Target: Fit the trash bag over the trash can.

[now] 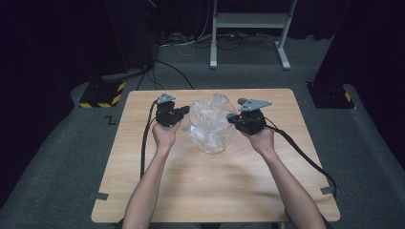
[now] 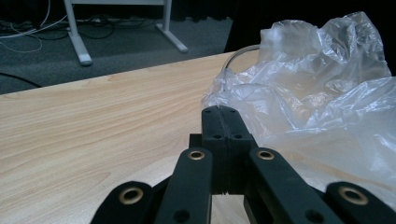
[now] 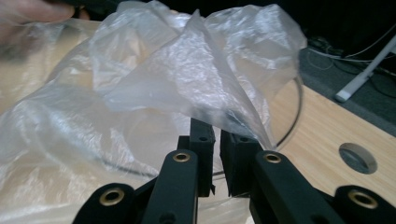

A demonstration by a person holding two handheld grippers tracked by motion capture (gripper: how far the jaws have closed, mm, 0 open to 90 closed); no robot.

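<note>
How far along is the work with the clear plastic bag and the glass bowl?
Done: the plastic bag lies crumpled over the glass bowl on the table. In hand: the right gripper is at the bag's edge, jaws slightly apart; the left gripper is shut beside the bag, holding nothing. Left: probably gripping and spreading the film, since it looks loose.

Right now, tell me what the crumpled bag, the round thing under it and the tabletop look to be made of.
Bag: thin clear plastic film, glossy, going by its sharp creases and the wood showing through.
Round thing: probably a clear glass or hard plastic bowl; a smooth transparent curved rim shows, the rest veiled by film.
Tabletop: pale wood or wood-look laminate, matte, with straight grain lines; which one cannot be told.
</note>
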